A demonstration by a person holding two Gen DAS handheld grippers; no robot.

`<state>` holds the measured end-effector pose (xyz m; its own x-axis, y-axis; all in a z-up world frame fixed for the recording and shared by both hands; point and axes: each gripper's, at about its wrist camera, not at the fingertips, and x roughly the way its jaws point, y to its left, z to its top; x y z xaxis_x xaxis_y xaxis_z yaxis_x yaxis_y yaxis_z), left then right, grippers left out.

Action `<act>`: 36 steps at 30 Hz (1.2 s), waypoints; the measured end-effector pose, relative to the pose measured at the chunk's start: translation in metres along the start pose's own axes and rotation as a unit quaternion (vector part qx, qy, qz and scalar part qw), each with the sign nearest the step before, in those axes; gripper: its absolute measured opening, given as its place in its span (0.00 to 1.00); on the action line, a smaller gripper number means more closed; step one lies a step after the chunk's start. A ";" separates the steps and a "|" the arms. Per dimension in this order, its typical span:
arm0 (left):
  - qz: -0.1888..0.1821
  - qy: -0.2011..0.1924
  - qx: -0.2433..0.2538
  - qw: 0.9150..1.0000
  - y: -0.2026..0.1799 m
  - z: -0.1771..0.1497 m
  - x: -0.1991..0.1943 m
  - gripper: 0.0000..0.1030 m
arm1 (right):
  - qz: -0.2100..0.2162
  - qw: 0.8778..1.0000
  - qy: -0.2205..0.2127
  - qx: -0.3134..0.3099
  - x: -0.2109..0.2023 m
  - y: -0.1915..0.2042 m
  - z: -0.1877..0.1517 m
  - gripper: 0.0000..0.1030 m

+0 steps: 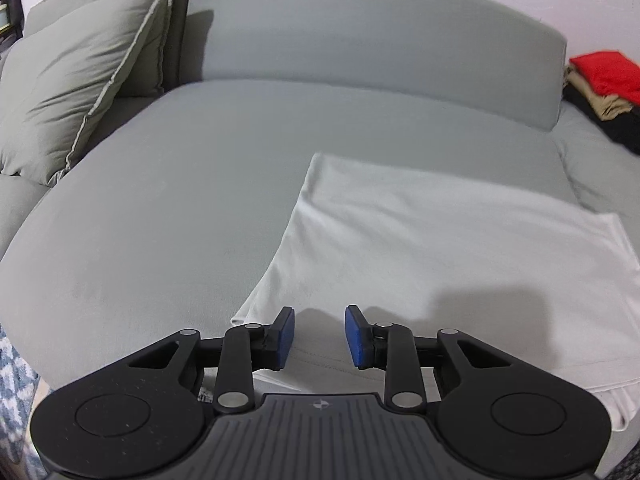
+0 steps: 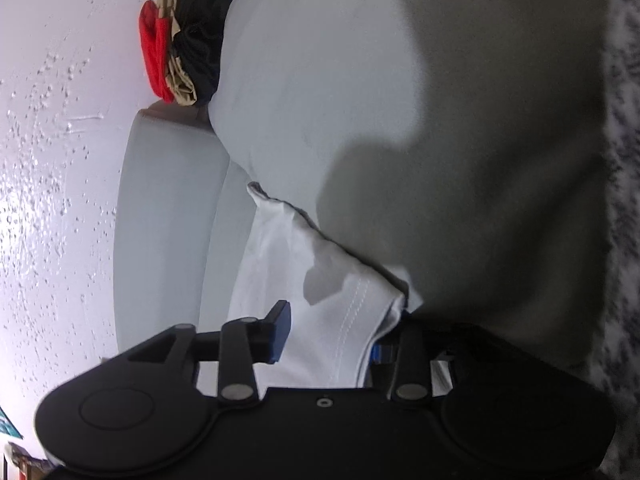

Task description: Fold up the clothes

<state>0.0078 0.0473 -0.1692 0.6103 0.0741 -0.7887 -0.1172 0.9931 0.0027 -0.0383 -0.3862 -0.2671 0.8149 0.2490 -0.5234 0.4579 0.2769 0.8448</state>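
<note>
The white garment (image 1: 440, 248) lies flat on the grey sofa seat (image 1: 160, 208), its near hem just beyond my left gripper (image 1: 320, 336), whose blue pads stand apart over it. My right gripper (image 2: 332, 332) is spread with the cloth's stitched edge between its fingers. A red, tan and black clothes pile (image 1: 604, 92) sits beyond the backrest.

The white cloth (image 2: 320, 312) covers one blue pad of the right gripper (image 2: 332, 336), and the pile of clothes (image 1: 608, 92) is cut off at the edge.
</note>
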 end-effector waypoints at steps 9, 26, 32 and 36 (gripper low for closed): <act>0.033 0.039 0.066 0.997 -0.003 -0.004 0.007 0.13 | -0.071 0.993 -0.012 -0.097 -0.001 0.028 -0.006 0.05; 0.016 -0.081 -0.047 0.996 0.082 -0.006 -0.067 0.22 | -0.046 0.822 -0.063 -0.564 0.035 0.249 -0.177 0.05; 0.030 -0.060 -0.108 0.992 0.118 -0.011 -0.052 0.21 | -0.027 0.740 0.059 -0.669 0.097 0.249 -0.280 0.05; 0.026 -0.048 -0.116 0.992 0.124 -0.018 -0.047 0.21 | -0.068 0.703 0.141 -0.694 0.140 0.223 -0.316 0.05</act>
<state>-0.0496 0.1655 -0.1423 0.6691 0.1441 -0.7290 -0.3203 0.9412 -0.1079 0.0652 0.0034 -0.1872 0.6054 0.2518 -0.7551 -0.4217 0.9060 -0.0359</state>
